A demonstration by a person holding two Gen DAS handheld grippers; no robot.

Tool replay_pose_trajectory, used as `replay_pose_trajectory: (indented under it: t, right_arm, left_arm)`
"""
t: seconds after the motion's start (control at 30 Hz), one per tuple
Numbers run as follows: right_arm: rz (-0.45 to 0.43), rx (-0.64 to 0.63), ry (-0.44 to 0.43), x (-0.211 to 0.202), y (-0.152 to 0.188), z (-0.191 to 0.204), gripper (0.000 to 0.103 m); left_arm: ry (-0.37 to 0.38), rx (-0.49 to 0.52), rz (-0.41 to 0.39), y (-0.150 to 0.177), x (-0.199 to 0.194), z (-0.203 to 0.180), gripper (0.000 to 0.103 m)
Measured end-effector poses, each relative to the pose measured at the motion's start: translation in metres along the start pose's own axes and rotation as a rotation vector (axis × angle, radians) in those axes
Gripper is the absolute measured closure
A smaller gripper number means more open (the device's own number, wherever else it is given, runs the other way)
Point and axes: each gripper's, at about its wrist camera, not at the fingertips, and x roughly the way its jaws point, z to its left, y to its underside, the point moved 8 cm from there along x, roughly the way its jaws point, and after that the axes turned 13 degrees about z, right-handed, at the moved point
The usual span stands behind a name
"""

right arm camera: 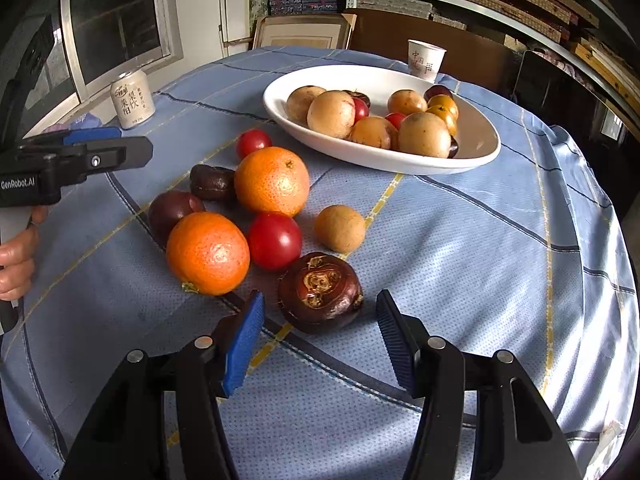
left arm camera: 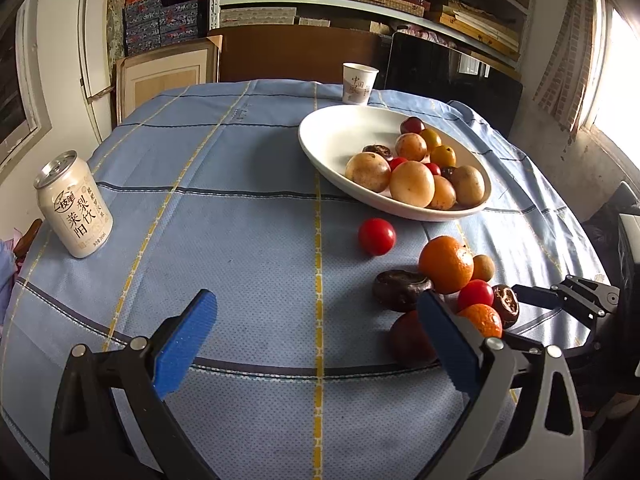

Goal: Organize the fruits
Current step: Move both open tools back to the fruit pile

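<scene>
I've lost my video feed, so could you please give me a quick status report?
Both grippers open, empty: left, right. Water chestnut just ahead of right jaws, untouched. Bowl part filled. Nothing blocking.

Worktop under a matt woven cloth (right arm camera: 460,240), blue. My gripper pads (right arm camera: 244,340) are ribbed blue rubber on matt black plastic. Bowl (right arm camera: 480,152) glossy white ceramic. Oranges (right arm camera: 208,258) pitted; tomatoes (right arm camera: 274,240) smooth, shiny. Can (left arm camera: 74,204) metal; cup (right arm camera: 425,60) paper.
</scene>
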Motion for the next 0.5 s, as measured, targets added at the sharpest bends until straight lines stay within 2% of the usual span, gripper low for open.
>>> replay_pose_trajectory:
  t: [0.33, 0.43, 0.5]
  right_arm:
    - [0.001, 0.010, -0.005, 0.0016, -0.0020, -0.0012, 0.046]
    - [-0.001, 0.020, -0.011, 0.0013, -0.0020, -0.0036, 0.057]
    - [-0.006, 0.032, -0.020, 0.0003, -0.0023, -0.0057, 0.060]
  left_arm:
    - [-0.005, -0.002, 0.005, 0.0003, 0.0030, 0.0010, 0.004]
    - [-0.013, -0.001, 0.010, 0.0006, 0.0054, 0.0014, 0.004]
    - [-0.015, -0.002, 0.011, 0.0011, 0.0056, 0.0017, 0.004]
